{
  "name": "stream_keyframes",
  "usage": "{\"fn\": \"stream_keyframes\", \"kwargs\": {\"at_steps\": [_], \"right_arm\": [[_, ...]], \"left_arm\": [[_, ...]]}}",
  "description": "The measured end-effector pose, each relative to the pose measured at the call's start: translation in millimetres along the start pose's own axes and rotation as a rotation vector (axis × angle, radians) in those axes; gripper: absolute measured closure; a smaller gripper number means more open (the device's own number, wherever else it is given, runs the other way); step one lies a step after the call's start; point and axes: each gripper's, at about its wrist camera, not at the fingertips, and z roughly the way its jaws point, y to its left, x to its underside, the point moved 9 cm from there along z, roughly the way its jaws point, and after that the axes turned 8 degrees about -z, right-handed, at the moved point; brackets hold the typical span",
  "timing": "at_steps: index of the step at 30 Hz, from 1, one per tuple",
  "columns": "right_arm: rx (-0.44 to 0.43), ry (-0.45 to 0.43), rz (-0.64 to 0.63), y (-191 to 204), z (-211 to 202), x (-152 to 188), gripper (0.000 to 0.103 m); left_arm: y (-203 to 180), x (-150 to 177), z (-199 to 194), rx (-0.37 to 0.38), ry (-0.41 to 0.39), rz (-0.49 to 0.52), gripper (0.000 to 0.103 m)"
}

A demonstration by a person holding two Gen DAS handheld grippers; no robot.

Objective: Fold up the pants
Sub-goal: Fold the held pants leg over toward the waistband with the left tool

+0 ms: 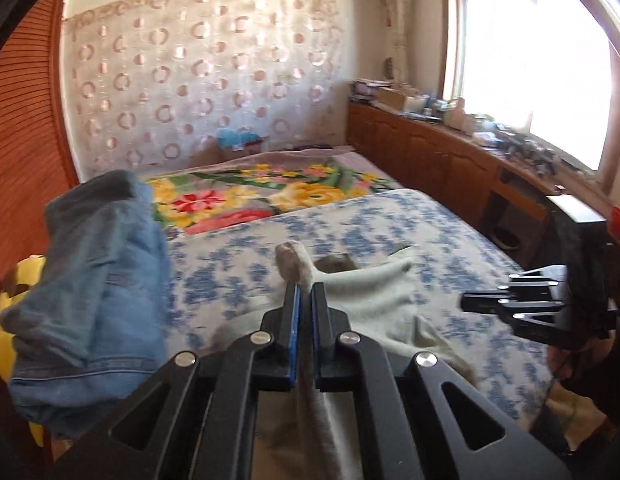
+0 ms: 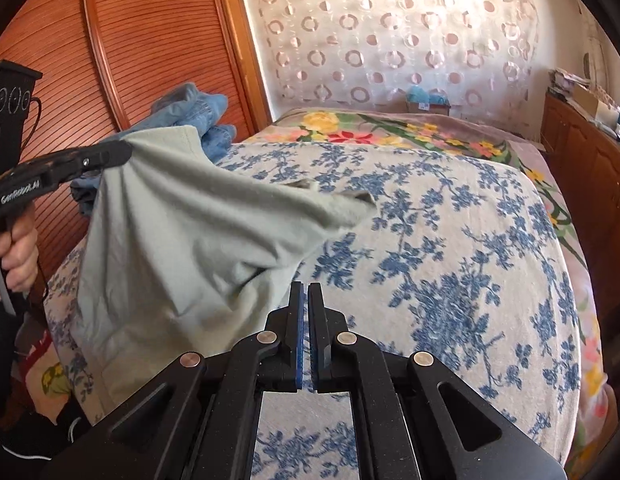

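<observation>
Pale grey-green pants (image 2: 182, 240) hang over the left side of the bed. My left gripper (image 1: 306, 292) is shut on a bunched edge of the pants (image 1: 374, 300) and lifts it above the bed; it also shows in the right wrist view (image 2: 124, 150) pinching a corner of the cloth. My right gripper (image 2: 304, 288) is shut with nothing between its pads, just right of the hanging cloth, above the blue-flowered sheet. It shows at the right in the left wrist view (image 1: 470, 302).
A bed with a blue-flowered sheet (image 2: 450, 260) and a bright flowered blanket (image 1: 246, 196) behind. Blue jeans (image 1: 94, 280) are heaped at the bed's left by a wooden slatted door (image 2: 110, 40). A wooden cabinet (image 1: 430, 152) with clutter runs under the window at the right.
</observation>
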Motion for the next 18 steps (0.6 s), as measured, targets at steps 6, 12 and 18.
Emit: {"fn": "stream_keyframes", "kwargs": {"at_steps": [6,12,18], "right_arm": [[-0.023,0.015,-0.031,15.9,11.7,-4.8,0.103],[-0.024,0.030,-0.041,21.8,19.9,-7.2,0.102],[-0.015,0.044,-0.036,19.6,31.3,-9.4,0.091]], "left_arm": [[33.5,30.4,29.5,-0.039,0.118,-0.046,0.089],[36.6,38.2,38.3,-0.022,0.134,-0.075,0.064],[37.6,31.3,52.8,-0.019,0.139,-0.108,0.064]]}}
